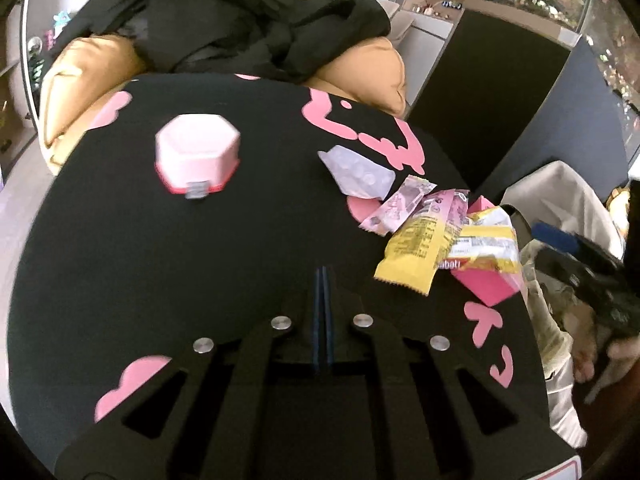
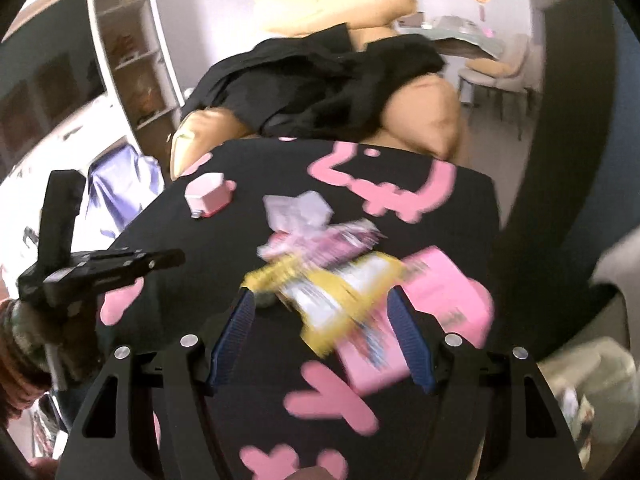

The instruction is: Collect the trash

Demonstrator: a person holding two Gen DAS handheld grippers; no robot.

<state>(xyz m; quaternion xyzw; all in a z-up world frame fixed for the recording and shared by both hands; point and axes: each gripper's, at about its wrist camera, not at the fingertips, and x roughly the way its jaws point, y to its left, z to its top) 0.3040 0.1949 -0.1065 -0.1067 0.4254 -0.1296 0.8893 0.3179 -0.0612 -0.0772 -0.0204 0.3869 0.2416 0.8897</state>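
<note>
Blue-padded left tongs (image 1: pixel 323 280) shut, empty; right tongs (image 2: pixel 320 316) wide.

Each camera sits close above its own claw, angled down along the fingers. Both share the black tabletop (image 1: pixel 160 264), the wrappers (image 2: pixel 332 280) and the sofa (image 2: pixel 432 116) behind.

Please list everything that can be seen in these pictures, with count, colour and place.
table: one, black with pink shapes, centre
hexagonal box: one, pink and white, far left part of table
blister pack: one, clear, mid table
wrappers: several, yellow and pink, heaped at table's right side
carton: one, pink, under the wrappers
sofa: one, tan, behind table
garment: one, black, on sofa
left gripper: shut, empty
right gripper: open, wrappers between its fingers
</note>
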